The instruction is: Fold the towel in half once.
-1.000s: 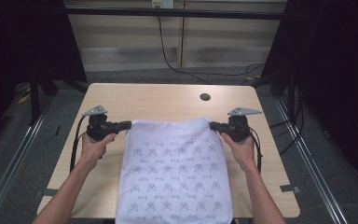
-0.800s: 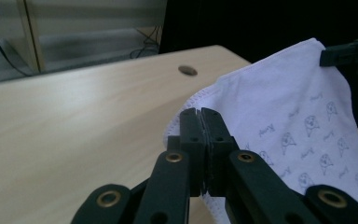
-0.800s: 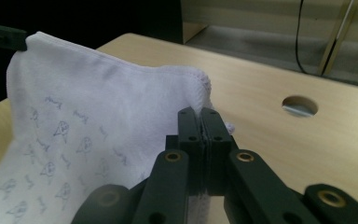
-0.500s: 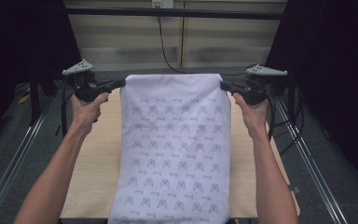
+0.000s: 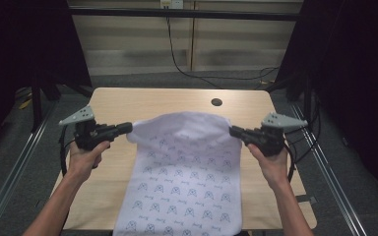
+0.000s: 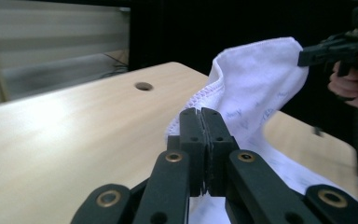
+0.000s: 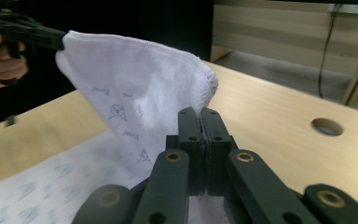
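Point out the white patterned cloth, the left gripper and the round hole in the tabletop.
white patterned cloth (image 5: 184,172), high view, middle of the printed fabric.
left gripper (image 5: 128,129), high view, tips of its shut jaws at the cloth's corner.
round hole (image 5: 216,102), high view, its centre.

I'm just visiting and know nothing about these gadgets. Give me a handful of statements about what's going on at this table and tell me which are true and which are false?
1. Each gripper pinches a far corner of the white cloth. True: the left gripper and the right gripper are both shut on it.
2. The cloth is plain, with no print. False: small dark motifs are printed across it.
3. The cloth's far edge lies flat on the table. False: it is held up off the table and sags between the grippers.
4. There is a round hole in the tabletop beyond the cloth. True.
5. The near end of the cloth hangs over the table's near edge. True.
6. A person's hand grips only the left gripper. False: another hand holds the right one.
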### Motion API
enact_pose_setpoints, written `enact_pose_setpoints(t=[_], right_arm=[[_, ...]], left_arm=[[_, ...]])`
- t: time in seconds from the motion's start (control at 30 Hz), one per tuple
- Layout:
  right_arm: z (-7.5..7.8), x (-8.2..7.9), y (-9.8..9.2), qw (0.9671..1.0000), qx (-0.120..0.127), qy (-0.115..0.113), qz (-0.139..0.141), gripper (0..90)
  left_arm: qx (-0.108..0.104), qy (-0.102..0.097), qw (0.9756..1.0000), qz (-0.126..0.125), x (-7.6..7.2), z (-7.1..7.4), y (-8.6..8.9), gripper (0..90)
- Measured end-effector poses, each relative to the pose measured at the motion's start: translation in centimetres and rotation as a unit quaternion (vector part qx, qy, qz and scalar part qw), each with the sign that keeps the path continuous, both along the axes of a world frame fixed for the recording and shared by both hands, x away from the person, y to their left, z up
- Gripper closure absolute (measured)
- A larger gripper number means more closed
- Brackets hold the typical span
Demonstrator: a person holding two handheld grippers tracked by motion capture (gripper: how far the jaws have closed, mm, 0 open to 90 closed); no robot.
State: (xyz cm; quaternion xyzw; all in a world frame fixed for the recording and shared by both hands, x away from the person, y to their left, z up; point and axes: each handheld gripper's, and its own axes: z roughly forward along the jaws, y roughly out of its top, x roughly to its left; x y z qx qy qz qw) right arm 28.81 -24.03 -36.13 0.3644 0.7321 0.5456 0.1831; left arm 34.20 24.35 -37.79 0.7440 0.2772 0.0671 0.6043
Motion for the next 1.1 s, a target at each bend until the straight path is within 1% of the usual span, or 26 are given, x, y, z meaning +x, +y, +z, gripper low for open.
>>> enact_pose_setpoints(t=[0.03, 0.1, 0.17, 0.2, 0.23, 0.27, 0.3, 0.33, 0.37, 0.4, 0.43, 0.5, 0.53, 0.57, 0.63, 0.7, 0.73, 0.77, 0.8, 0.87, 0.9, 0.93, 1.0, 1.03, 1.07, 1.1], right_arm=[[-0.3, -1.0, -0.1, 0.9999, 0.005, 0.003, 0.009, 88.9], [-1.1, -3.2, -0.3, 0.9998, -0.002, 0.011, 0.015, 88.9], [-2.4, -5.2, -0.3, 0.9991, -0.009, 0.032, 0.026, 88.9], [-3.2, -6.1, -0.2, 0.9984, -0.017, 0.046, 0.028, 88.9], [-4.4, -7.3, -0.1, 0.9974, -0.018, 0.061, 0.033, 88.9], [-5.4, -8.2, 0.1, 0.9964, -0.024, 0.073, 0.036, 88.9], [-6.4, -9.0, 0.2, 0.9952, -0.032, 0.085, 0.035, 88.9], [-7.4, -9.6, 0.3, 0.9937, -0.030, 0.102, 0.038, 88.9], [-8.4, -10.3, 0.4, 0.9918, -0.035, 0.117, 0.038, 88.9], [-9.1, -10.7, 0.4, 0.9906, -0.042, 0.125, 0.037, 88.9], [-9.9, -11.2, 0.4, 0.9887, -0.045, 0.138, 0.039, 88.9], [-11.4, -12.3, 0.4, 0.9859, -0.047, 0.157, 0.036, 88.9], [-11.8, -12.5, 0.4, 0.9844, -0.050, 0.165, 0.036, 88.9], [-12.4, -12.7, 0.5, 0.9825, -0.062, 0.172, 0.035, 88.9], [-12.8, -12.5, 0.8, 0.9793, -0.079, 0.183, 0.037, 88.9], [-13.3, -11.8, 1.2, 0.9765, -0.099, 0.189, 0.033, 88.9], [-13.6, -11.4, 1.3, 0.9749, -0.109, 0.191, 0.036, 88.9], [-13.6, -10.9, 1.4, 0.9751, -0.109, 0.190, 0.037, 89.0], [-13.6, -10.3, 1.4, 0.9753, -0.114, 0.186, 0.036, 89.0], [-13.8, -8.7, 1.5, 0.9764, -0.112, 0.182, 0.032, 89.1], [-13.8, -8.0, 1.5, 0.9766, -0.114, 0.181, 0.026, 89.1], [-13.8, -7.2, 1.5, 0.9770, -0.115, 0.178, 0.024, 89.1], [-13.8, -5.4, 1.6, 0.9771, -0.118, 0.176, 0.020, 89.1], [-13.9, -4.6, 1.7, 0.9772, -0.117, 0.176, 0.018, 89.1], [-13.9, -3.6, 1.8, 0.9769, -0.117, 0.178, 0.014, 89.1], [-13.9, -2.5, 1.9, 0.9768, -0.124, 0.174, 0.008, 89.1]], left_arm=[[0.005, 0.001, 1.0000, 0.000, -0.8, -0.3, 0.2, 88.7], [0.010, 0.005, 0.9999, -0.013, -2.4, -1.2, 0.7, 88.7], [0.017, 0.017, 0.9994, -0.025, -3.9, -2.6, 1.0, 88.8], [0.028, 0.026, 0.9989, -0.029, -4.9, -3.6, 1.0, 88.8], [0.035, 0.035, 0.9982, -0.034, -5.5, -4.5, 1.0, 88.8], [0.040, 0.047, 0.9972, -0.042, -6.0, -5.5, 0.9, 88.8], [0.051, 0.055, 0.9962, -0.044, -6.6, -6.4, 0.8, 88.8], [0.063, 0.064, 0.9946, -0.051, -7.1, -7.3, 0.7, 88.8], [0.073, 0.074, 0.9931, -0.055, -7.4, -7.9, 0.5, 88.8], [0.096, 0.073, 0.9912, -0.056, -7.8, -8.4, 0.4, 88.8], [0.105, 0.079, 0.9895, -0.061, -8.0, -8.9, 0.5, 88.8], [0.096, 0.088, 0.9900, -0.056, -8.6, -9.6, 1.0, 88.9], [0.099, 0.100, 0.9883, -0.059, -8.7, -10.1, 1.1, 88.9], [0.111, 0.111, 0.9858, -0.059, -8.8, -10.7, 0.9, 88.9], [0.141, 0.119, 0.9807, -0.065, -8.8, -11.6, 0.4, 88.9], [0.154, 0.121, 0.9789, -0.058, -8.5, -11.9, 0.0, 88.9], [0.162, 0.124, 0.9773, -0.056, -8.0, -12.2, -0.2, 88.9], [0.171, 0.127, 0.9757, -0.051, -7.6, -12.6, -0.4, 88.9], [0.166, 0.129, 0.9765, -0.048, -7.1, -12.7, -0.4, 88.9], [0.172, 0.119, 0.9773, -0.031, -6.1, -12.7, -0.3, 89.1], [0.167, 0.121, 0.9782, -0.020, -5.4, -12.8, -0.2, 89.1], [0.157, 0.130, 0.9789, -0.015, -4.8, -12.9, 0.0, 89.2], [0.169, 0.119, 0.9783, -0.003, -3.5, -12.8, 0.1, 89.3], [0.166, 0.125, 0.9782, 0.004, -2.7, -12.9, 0.1, 89.3], [0.167, 0.128, 0.9775, 0.012, -1.7, -12.9, 0.0, 89.3], [0.173, 0.123, 0.9771, 0.016, -1.1, -12.8, -0.1, 89.3]])
